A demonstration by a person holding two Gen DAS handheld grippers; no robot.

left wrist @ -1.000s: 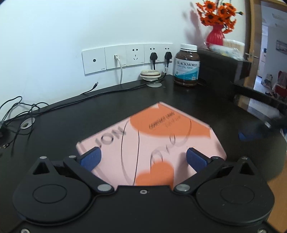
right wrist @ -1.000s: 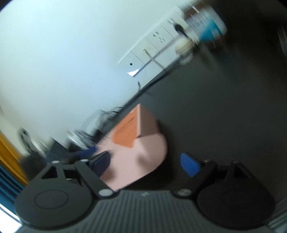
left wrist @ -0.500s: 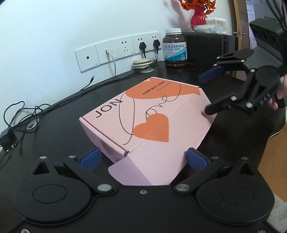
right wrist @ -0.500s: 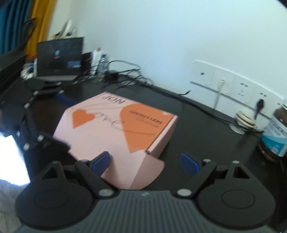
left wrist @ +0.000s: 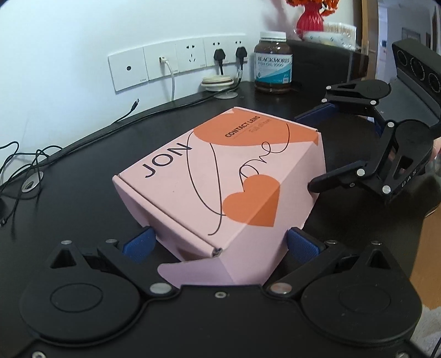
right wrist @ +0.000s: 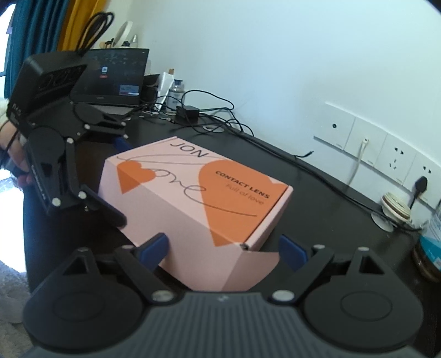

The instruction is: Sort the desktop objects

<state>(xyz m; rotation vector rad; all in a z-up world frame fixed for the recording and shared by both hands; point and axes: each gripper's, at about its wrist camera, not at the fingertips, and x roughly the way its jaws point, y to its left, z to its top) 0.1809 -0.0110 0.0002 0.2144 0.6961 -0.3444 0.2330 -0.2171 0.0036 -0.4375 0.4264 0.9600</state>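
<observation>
A pink cardboard box [left wrist: 220,176] with orange hearts and "JON" lettering lies on the black desk [left wrist: 82,176]. My left gripper [left wrist: 220,243] is open, its blue pads either side of the box's near corner. My right gripper [right wrist: 223,249] is open too, straddling the box's [right wrist: 193,198] opposite corner. Each gripper shows in the other's view: the right one [left wrist: 311,154] at the box's right end, the left one [right wrist: 121,179] at its left end. A loose flap sticks out under each gripper.
A brown supplement bottle [left wrist: 273,63] and a small round white item [left wrist: 217,82] stand by the wall sockets [left wrist: 176,63]. Cables [left wrist: 22,165] trail at the desk's left. A laptop [right wrist: 113,77] and clutter sit at the far end. A red vase [left wrist: 310,16] stands on a dark cabinet.
The right gripper swung round from a blurred, tilted pose and closed in on the box's far corner. The left gripper drew nearer the box; both views steadied.
</observation>
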